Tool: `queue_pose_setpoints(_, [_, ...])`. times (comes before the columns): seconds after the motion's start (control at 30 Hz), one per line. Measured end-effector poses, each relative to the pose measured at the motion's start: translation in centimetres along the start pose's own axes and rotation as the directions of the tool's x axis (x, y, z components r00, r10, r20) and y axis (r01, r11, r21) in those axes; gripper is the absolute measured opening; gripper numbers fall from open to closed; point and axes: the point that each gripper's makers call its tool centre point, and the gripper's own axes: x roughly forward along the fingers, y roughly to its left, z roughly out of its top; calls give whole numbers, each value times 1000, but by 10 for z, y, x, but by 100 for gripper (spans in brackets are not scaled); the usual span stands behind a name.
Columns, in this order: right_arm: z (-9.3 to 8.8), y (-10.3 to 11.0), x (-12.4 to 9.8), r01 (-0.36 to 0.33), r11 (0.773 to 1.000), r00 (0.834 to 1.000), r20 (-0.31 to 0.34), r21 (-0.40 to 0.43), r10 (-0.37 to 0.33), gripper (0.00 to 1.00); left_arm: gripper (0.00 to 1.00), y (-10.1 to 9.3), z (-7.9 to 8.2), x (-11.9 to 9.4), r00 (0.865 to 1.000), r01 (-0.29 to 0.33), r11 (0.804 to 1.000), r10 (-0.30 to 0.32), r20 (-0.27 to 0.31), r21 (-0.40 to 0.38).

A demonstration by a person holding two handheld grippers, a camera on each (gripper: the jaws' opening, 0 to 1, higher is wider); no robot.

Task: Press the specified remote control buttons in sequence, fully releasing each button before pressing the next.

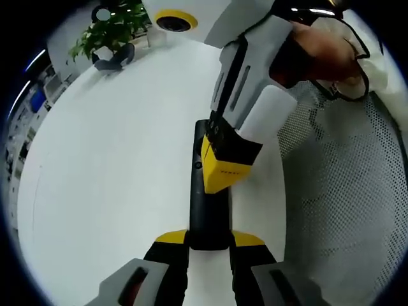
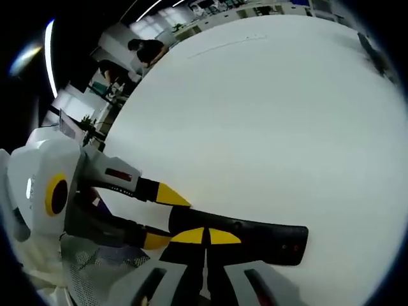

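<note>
In the left gripper view the left gripper (image 1: 209, 241) has its yellow-tipped jaws closed on the near end of the black remote control (image 1: 210, 210), which lies on the white desk (image 1: 115, 178). Over the remote's middle the right gripper (image 1: 223, 172) comes down with jaws drawn together – yellow tips on the remote's top face. Farther off, a potted plant (image 1: 111, 32) stands near the desk's far edge

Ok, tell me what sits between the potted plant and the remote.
Nothing: in the left gripper view, only bare white table stretches from the potted plant to the black remote.
</note>
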Motion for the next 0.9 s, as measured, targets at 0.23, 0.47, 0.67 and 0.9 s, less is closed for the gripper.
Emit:
queue_pose_setpoints(0.23, [0, 0, -3, -41, 998, 999, 21, 43, 40, 0, 23, 0, 0, 0, 1000, -20, 1000, 20, 9, 4])
queue_pose_setpoints(0.47, [19, 4, -28, -21, 999, 990, 138, -33, 26, 0, 23, 2, 1, 1, 1000, -13, 1000, 13, 5, -13])
queue_pose_setpoints(0.67, [37, -1, -62, 29, 994, 959, 284, -103, 1, 0, 22, 1, 0, 1, 1000, -25, 999, 25, -2, -22])
queue_pose_setpoints(0.9, [43, -8, -106, 120, 982, 897, 440, -148, -43, 9, 22, 1, 1, 1, 999, -37, 999, 38, 10, -33])
